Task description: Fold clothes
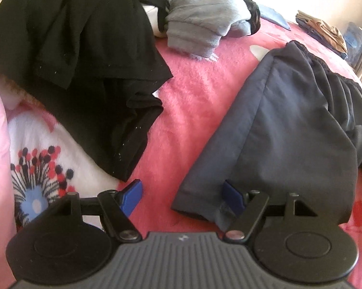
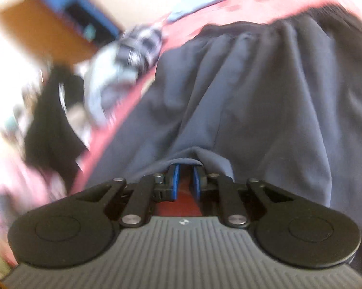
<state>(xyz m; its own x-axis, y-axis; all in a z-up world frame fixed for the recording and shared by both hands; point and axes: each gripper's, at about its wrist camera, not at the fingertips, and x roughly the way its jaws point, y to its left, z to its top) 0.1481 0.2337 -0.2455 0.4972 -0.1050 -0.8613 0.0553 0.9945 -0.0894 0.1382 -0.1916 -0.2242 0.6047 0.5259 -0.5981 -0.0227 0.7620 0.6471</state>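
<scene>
Pink fleece bedding (image 1: 193, 110) carries navy shorts (image 1: 289, 125) on the right, with black clothes (image 1: 84, 60) heaped far left. Left gripper (image 1: 183, 196) stands wide open at the shorts' near hem. Right gripper (image 2: 185, 178) has jaws nearly closed, fabric draped over their tips; whether they pinch it is unclear.

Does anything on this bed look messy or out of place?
Yes. The black garment lies crumpled in a heap at the left, and a grey one is bunched up behind it. The navy shorts lie flatter, but one hem corner is rucked up by the left claw.
</scene>
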